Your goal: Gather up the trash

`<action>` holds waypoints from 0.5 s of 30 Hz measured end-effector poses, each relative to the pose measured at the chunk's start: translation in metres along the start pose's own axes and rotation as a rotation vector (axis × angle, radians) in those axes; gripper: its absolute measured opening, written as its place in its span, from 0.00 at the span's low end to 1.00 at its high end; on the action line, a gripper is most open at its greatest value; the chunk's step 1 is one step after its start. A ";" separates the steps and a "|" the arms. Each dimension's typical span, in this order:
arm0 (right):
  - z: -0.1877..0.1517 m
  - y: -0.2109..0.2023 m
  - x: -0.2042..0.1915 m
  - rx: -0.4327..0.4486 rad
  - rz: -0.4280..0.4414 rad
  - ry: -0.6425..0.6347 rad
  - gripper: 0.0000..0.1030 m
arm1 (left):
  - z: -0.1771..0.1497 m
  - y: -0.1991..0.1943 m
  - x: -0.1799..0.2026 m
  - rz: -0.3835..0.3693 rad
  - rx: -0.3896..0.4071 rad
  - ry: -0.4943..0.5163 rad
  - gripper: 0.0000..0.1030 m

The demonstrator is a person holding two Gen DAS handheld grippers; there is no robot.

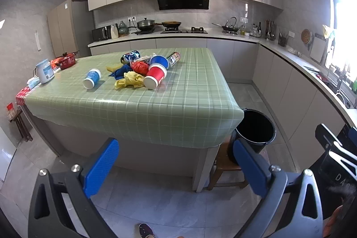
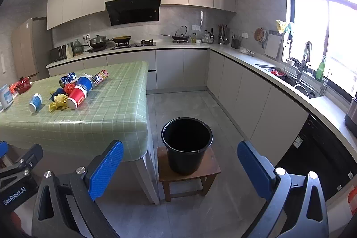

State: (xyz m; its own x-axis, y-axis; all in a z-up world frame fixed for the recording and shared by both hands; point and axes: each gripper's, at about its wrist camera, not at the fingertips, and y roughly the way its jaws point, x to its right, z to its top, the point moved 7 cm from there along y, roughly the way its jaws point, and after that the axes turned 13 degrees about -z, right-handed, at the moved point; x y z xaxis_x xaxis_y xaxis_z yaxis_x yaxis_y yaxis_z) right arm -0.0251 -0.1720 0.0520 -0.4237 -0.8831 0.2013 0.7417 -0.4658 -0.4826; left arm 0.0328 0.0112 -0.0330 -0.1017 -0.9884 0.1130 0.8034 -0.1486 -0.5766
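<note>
Trash lies in a heap on the green checked table (image 1: 178,99): a red paper cup (image 1: 155,77) on its side, a blue-and-white cup (image 1: 92,78), a blue cup (image 1: 158,61), a blue can (image 1: 130,56), a tall printed can (image 1: 173,59), crumpled yellow wrapper (image 1: 130,80), red and blue wrappers. The heap also shows in the right wrist view, with the red cup (image 2: 77,96). A black bucket (image 2: 187,144) stands empty on a small wooden stool (image 2: 189,173) right of the table. My left gripper (image 1: 176,168) and right gripper (image 2: 180,168) are both open and empty, well short of the table.
A white jug (image 1: 45,71) and a red pot (image 1: 66,60) stand at the table's far left. Kitchen counters (image 2: 245,55) with hob, pans and sink (image 2: 296,84) run along the back and right walls. Grey tiled floor lies between table and cabinets.
</note>
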 end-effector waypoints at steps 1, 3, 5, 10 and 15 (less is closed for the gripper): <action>0.000 0.000 0.000 0.002 0.003 -0.003 1.00 | -0.001 -0.001 0.001 0.001 0.002 0.000 1.00; 0.000 0.000 0.000 0.004 0.004 -0.003 1.00 | -0.001 -0.001 0.002 0.004 0.006 0.000 1.00; 0.000 -0.001 0.000 0.003 0.007 -0.003 1.00 | 0.000 -0.002 0.003 0.005 0.007 0.004 1.00; 0.000 0.000 0.000 -0.001 0.015 0.000 1.00 | 0.000 -0.004 0.005 0.008 0.011 0.009 1.00; 0.001 0.003 0.000 -0.003 0.021 -0.003 1.00 | -0.001 -0.004 0.006 0.009 0.008 0.013 1.00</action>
State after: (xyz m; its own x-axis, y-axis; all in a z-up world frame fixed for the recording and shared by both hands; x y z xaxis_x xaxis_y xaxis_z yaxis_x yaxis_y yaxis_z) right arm -0.0222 -0.1736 0.0508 -0.4062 -0.8931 0.1934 0.7490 -0.4466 -0.4894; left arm 0.0283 0.0063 -0.0312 -0.1017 -0.9900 0.0976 0.8088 -0.1394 -0.5714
